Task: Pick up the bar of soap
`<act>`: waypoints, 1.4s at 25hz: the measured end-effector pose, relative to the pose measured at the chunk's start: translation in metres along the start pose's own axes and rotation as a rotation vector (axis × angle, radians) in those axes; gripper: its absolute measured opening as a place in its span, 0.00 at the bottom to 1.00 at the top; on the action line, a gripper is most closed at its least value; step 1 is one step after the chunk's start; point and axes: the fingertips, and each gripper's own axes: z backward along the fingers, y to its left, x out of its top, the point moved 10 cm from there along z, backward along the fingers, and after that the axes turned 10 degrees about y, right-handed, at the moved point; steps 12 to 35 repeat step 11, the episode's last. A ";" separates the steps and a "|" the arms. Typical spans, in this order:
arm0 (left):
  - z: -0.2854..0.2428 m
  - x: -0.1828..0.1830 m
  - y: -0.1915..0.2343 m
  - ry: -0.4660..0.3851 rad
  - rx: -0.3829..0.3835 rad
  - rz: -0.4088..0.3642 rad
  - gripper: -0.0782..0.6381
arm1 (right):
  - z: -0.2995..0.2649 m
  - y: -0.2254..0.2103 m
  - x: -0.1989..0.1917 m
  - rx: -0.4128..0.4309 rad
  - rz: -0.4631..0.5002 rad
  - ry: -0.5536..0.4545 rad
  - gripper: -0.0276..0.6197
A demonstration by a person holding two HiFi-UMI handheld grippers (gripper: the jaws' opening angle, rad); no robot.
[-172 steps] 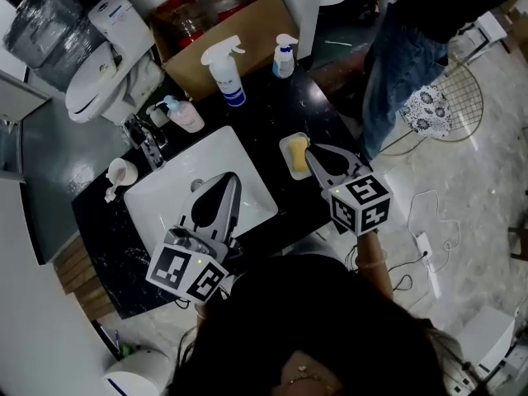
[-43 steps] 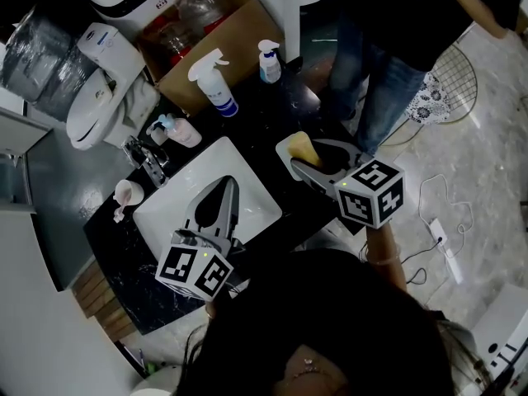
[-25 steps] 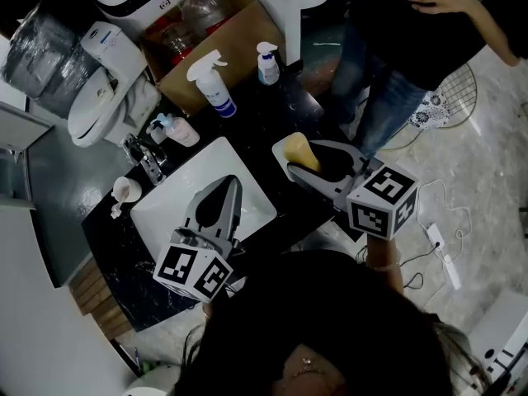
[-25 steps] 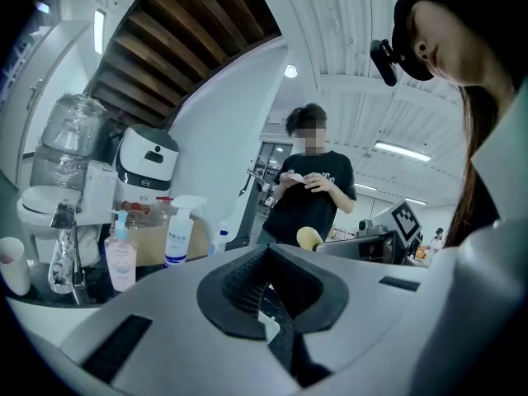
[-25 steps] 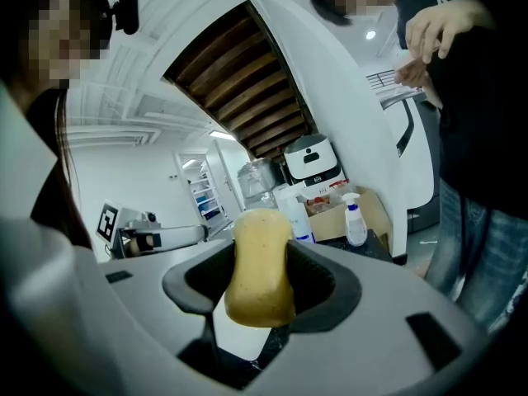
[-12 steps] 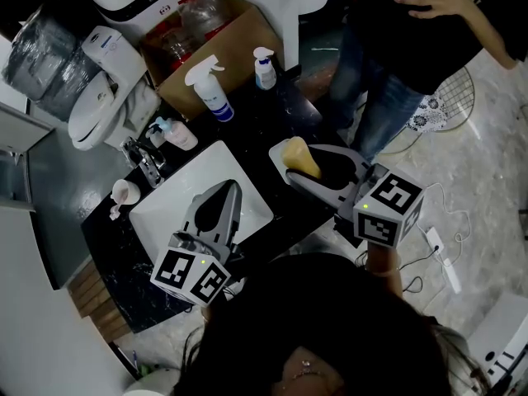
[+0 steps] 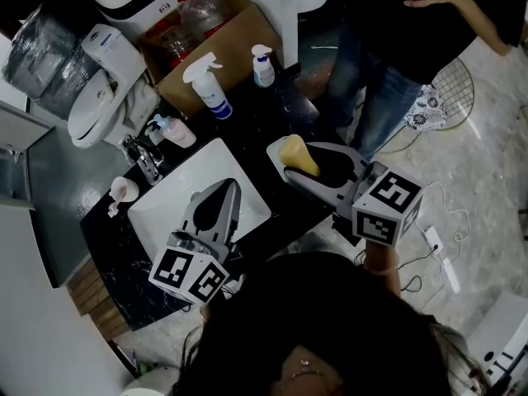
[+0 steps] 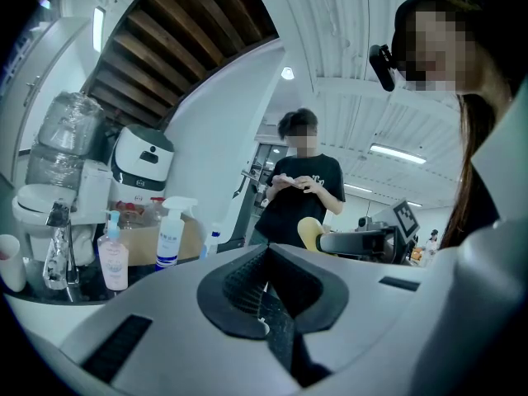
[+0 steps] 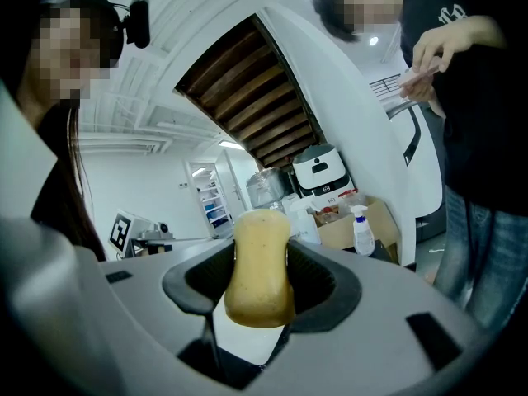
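Yellow soap bar in right tool

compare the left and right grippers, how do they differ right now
The right gripper is shut on the soap; the left gripper is shut with nothing between its jaws. In the head view the right gripper is at the dish on the counter's right side, while the left gripper is over the sink. Both are grey, with a marker cube at the rear.

Spray bottle (white) on counter; sink; cardboard box
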 end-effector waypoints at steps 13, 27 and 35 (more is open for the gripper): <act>0.000 -0.004 0.004 0.012 0.006 0.016 0.12 | -0.004 -0.002 -0.004 0.001 0.001 0.015 0.36; 0.000 -0.004 0.004 0.012 0.006 0.016 0.12 | -0.004 -0.002 -0.004 0.001 0.001 0.015 0.36; 0.000 -0.004 0.004 0.012 0.006 0.016 0.12 | -0.004 -0.002 -0.004 0.001 0.001 0.015 0.36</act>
